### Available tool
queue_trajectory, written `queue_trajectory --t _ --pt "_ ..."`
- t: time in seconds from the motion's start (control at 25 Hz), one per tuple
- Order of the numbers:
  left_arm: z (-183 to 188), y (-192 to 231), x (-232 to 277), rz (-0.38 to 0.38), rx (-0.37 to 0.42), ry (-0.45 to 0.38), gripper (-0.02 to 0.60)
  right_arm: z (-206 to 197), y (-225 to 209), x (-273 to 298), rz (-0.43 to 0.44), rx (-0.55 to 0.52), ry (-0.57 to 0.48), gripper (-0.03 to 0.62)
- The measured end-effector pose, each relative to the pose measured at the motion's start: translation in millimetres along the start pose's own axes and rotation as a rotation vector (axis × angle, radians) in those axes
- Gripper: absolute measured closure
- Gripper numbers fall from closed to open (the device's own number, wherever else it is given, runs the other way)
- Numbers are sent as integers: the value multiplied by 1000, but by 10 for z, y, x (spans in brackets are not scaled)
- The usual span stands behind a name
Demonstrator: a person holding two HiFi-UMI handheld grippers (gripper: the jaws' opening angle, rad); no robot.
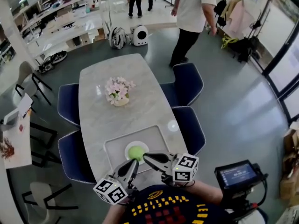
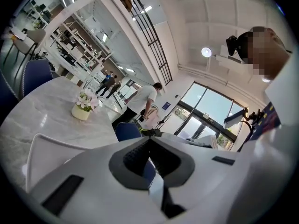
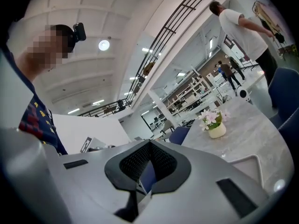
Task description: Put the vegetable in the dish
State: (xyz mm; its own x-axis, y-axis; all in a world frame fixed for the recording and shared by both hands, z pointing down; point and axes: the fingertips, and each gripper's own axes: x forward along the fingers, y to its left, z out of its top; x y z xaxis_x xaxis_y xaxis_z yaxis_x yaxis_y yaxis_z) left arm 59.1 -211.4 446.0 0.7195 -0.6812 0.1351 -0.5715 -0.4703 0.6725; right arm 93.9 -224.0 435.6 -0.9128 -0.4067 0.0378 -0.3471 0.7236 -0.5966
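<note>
A round green vegetable (image 1: 136,152) lies in a small white dish (image 1: 128,148) on a grey tray (image 1: 113,149) at the near end of the marble table. My left gripper (image 1: 134,163) comes up from below, its tips just short of the vegetable's near side. My right gripper (image 1: 145,157) comes in from the right, its tips beside the vegetable. Both look shut and empty. In the left gripper view the left gripper (image 2: 150,145) has its jaws pressed together; in the right gripper view the right gripper (image 3: 149,148) does too. Neither gripper view shows the vegetable or the dish.
A pot of pink flowers (image 1: 119,92) stands mid-table, and a small white disc (image 1: 173,125) lies by the right edge. Dark blue chairs (image 1: 188,81) line both long sides. A person (image 1: 192,13) stands beyond the far end. A screen device (image 1: 237,175) is at my right.
</note>
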Motion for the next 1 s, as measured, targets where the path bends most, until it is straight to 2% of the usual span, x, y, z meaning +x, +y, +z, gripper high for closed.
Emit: queue_trajectory --t 0.32,0.56,1.0 --pt "195 -202 4 -14 97 -39 581 246 128 -29 26 -8 -48 589" --pt "268 -293 40 -25 114 -54 581 258 110 -60 11 -12 -49 589" --pt "278 -297 -26 3 112 -58 581 207 169 22 31 -35 -15 589"
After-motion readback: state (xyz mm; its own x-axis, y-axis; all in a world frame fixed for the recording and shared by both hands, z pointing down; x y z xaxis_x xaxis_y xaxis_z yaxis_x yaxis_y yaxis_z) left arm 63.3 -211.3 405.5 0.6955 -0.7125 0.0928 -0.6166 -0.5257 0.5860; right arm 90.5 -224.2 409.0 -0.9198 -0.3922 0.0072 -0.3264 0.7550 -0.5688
